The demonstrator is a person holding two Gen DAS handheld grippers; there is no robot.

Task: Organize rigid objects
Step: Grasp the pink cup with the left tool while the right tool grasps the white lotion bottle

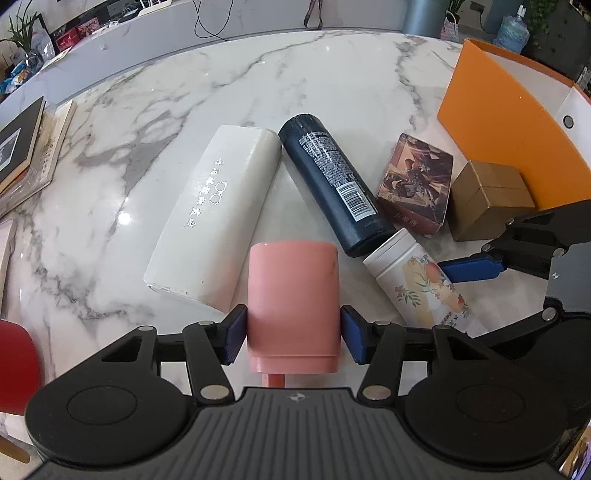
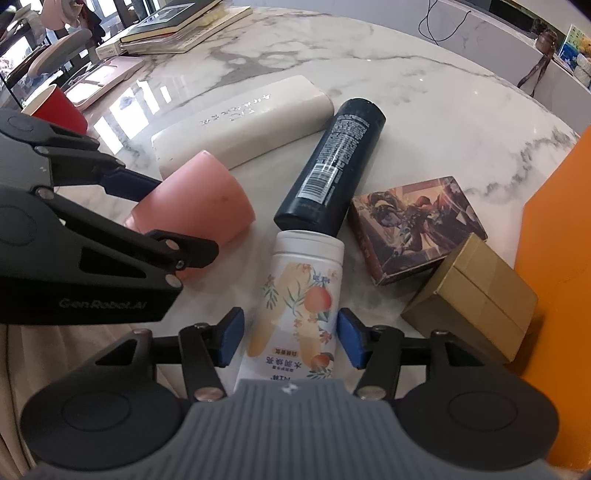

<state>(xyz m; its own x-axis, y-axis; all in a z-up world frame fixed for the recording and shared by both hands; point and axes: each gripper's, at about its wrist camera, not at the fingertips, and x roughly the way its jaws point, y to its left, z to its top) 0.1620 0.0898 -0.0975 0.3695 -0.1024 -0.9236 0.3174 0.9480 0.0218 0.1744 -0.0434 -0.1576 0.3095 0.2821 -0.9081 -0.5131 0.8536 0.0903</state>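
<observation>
White marble tabletop (image 1: 295, 74) with grey veins is carrying everything, glossy, reflecting ceiling light. Going left to right in the left wrist view: red chair seat (image 1: 16, 365) is poking in at the low left edge, stacked books (image 1: 26, 147) are lying at the far left of the tabletop. White rounded-rectangular glasses case (image 1: 214, 218) with silver print is lying flat, long side running away from camera. Pink plastic cup (image 1: 293, 306) is lying on its side, sitting between the blue pads of the left tool (image 1: 293, 338); pads are touching or nearly touching both cup walls, so it's pinching the cup. Dark navy cylindrical bottle (image 1: 332, 184) with barcode label is lying on its side, top end just beside the case. White cylindrical bottle (image 2: 299, 302) with peach-and-leaf print is lying with its cap end against the navy bottle's base; right tool (image 2: 291, 338) is straddling it, pads spread with a visible gap each side. Illustrated cardboard card box (image 1: 417, 181) is resting right of the navy bottle. Tan kraft-paper box (image 1: 487, 199) is sitting just beside it, against the orange storage box (image 1: 498, 122) with white inner wall. Behind: a curved white counter (image 1: 258, 18), black cable, potted plants, water jug.
</observation>
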